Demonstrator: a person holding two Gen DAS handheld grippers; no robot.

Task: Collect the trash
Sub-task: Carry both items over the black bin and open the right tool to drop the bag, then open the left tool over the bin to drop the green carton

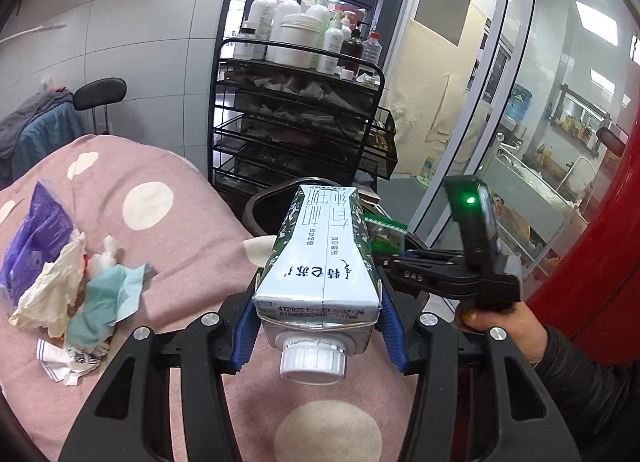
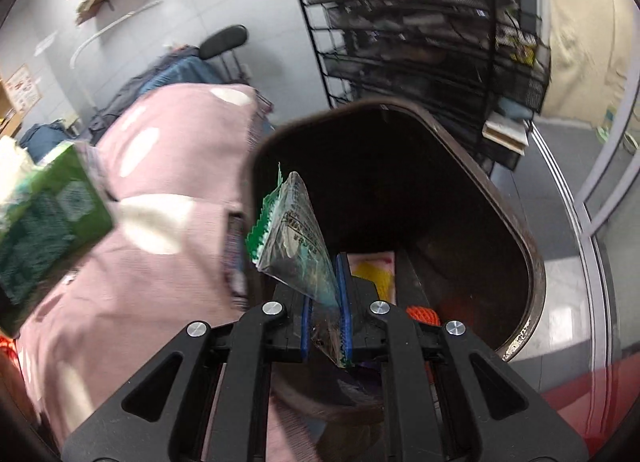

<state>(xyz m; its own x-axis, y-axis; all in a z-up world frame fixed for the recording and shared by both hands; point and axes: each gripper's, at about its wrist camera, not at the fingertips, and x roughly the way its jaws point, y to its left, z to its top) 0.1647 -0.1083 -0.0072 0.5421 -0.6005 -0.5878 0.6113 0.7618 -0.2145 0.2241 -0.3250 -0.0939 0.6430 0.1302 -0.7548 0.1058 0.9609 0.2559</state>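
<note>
Trash splits three ways right now: one piece in each gripper, the rest loose on the bed.

Left gripper [image 1: 320, 326] has its jaws about half open and clamped on a milk carton [image 1: 320, 262]. Blue pads press the carton's two side faces just behind the capped end, so the white screw cap points back at the camera and the flat bottom points ahead. Grip sits on the stiffest part of the box, probably so it doesn't crush or twist. Carton hangs above the pink dotted blanket [image 1: 168, 229], aimed toward the dark bin [image 1: 260, 209] whose rim shows behind it.

Right gripper [image 2: 325, 310] is nearly closed, pinching a thin clear wrapper with green serrated edge [image 2: 288, 229]. Film is flat, so the narrow gap is all it needs. Wrapper stands up from the pads, already over the bin's [image 2: 520, 221] mouth; gripper tilts down into it. Something yellow and pink lies at the bottom. View is motion-blurred.

Bin stands at the bed's edge, beside the black wire rack [image 1: 296, 121], so drops need only a short reach.

Pile of crumpled paper and tissue [image 1: 76, 290] with a purple bag [image 1: 36, 234] sits uncollected on the blanket, well apart from both grippers.

My read: wrapper release is next, carton follows. Risk: static film clinging to a pad.
</note>
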